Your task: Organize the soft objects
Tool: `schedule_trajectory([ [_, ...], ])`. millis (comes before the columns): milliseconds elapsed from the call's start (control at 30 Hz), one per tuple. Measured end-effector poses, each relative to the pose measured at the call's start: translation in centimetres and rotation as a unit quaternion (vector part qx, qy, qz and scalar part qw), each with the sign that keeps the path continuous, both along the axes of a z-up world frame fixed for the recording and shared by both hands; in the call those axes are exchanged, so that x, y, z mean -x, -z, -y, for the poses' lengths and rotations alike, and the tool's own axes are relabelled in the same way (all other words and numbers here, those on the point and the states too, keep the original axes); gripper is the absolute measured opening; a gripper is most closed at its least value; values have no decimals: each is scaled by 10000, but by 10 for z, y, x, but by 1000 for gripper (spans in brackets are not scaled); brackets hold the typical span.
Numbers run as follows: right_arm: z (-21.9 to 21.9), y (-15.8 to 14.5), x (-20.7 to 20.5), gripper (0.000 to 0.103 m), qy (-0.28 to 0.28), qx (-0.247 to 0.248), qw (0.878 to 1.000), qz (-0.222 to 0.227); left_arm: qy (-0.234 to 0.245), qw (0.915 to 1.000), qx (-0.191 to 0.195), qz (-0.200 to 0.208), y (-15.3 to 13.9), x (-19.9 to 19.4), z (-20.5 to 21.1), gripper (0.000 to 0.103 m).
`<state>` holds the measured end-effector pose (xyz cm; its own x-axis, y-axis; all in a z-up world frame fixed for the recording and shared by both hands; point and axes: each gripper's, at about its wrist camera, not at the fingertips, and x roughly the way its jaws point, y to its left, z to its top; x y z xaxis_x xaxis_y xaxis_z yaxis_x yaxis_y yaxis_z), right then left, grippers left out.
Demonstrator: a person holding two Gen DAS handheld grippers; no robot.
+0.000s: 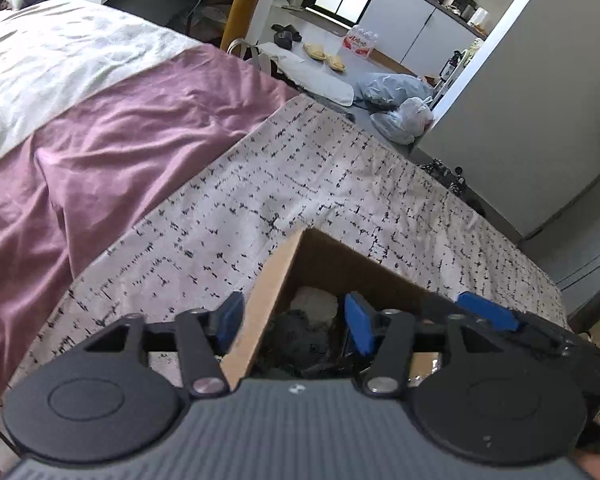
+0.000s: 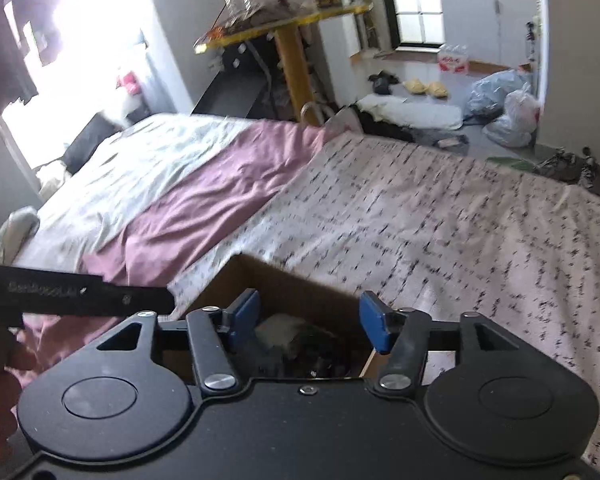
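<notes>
An open cardboard box stands on the bed's speckled sheet. A white soft item and a dark crumpled cloth lie inside it. My left gripper hovers open over the box's left wall, one blue pad outside it and the other inside, pressing on nothing. At the right of this view shows a blue pad of the right gripper. In the right wrist view the right gripper is open above the box, over the white item and dark cloth, holding nothing.
A purple blanket and a white cover lie further up the bed. Beyond the bed's foot the floor holds plastic bags, slippers and a yellow-legged table. A white cabinet rises at the right.
</notes>
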<state>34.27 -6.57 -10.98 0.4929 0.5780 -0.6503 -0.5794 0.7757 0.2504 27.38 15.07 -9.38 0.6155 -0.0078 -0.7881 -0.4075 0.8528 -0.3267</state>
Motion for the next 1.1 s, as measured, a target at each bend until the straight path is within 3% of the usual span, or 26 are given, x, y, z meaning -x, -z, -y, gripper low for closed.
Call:
schedule_trajectory([
  [33, 2, -3, 2, 59, 69, -8, 10000, -19, 31, 10000, 34, 14, -4, 2, -1, 71],
  [167, 11, -2, 13, 59, 238, 26, 9996, -142, 305, 9995, 77, 16, -19, 9, -2, 75],
  [333, 25, -3, 34, 61, 539, -77, 9982, -248, 612, 9980, -152, 83, -38, 22, 3, 81],
  [433, 34, -15, 51, 62, 612, -76, 9980, -98, 766, 9967, -195, 161, -49, 36, 9, 82],
  [733, 70, -51, 102, 82, 825, -194, 9962, 213, 850, 9956, -280, 284, -71, 82, 26, 89],
  [1100, 116, -73, 150, 87, 1167, -405, 9914, 444, 1024, 9920, -685, 261, -91, 120, 47, 91],
])
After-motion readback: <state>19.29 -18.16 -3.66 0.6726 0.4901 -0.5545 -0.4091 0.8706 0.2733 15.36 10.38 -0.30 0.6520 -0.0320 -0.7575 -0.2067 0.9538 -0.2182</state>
